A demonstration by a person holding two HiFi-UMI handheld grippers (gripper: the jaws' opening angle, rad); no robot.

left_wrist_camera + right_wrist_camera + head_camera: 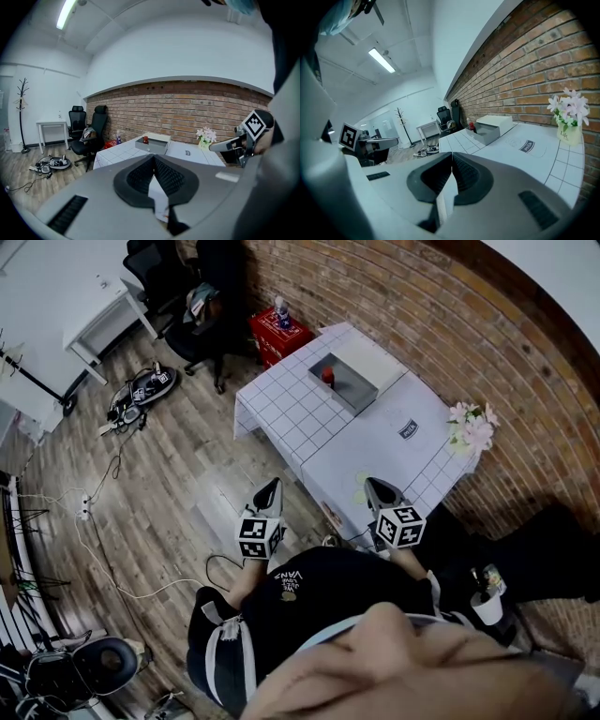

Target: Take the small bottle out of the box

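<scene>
A small bottle point(327, 376) with a red cap stands in the near-left corner of a grey open box point(361, 388) at the far end of the white-clothed table point(300, 409). My left gripper point(272, 487) and right gripper point(375, 487) are held close to my body, at the table's near end and well short of the box. Both have their jaws pressed together with nothing between them. In the left gripper view the box point(154, 143) and bottle point(145, 139) show far ahead, beyond the shut left gripper point(153, 158). The right gripper view shows the box point(492, 127) and bottle point(471, 125) past the shut right gripper point(451, 157).
A vase of pale flowers point(472, 427) stands at the table's right edge by the brick wall, near a "milk" label point(407, 428). A red crate point(279, 332), office chairs point(202, 324), a white desk point(94, 306) and floor cables point(141, 390) lie beyond and left.
</scene>
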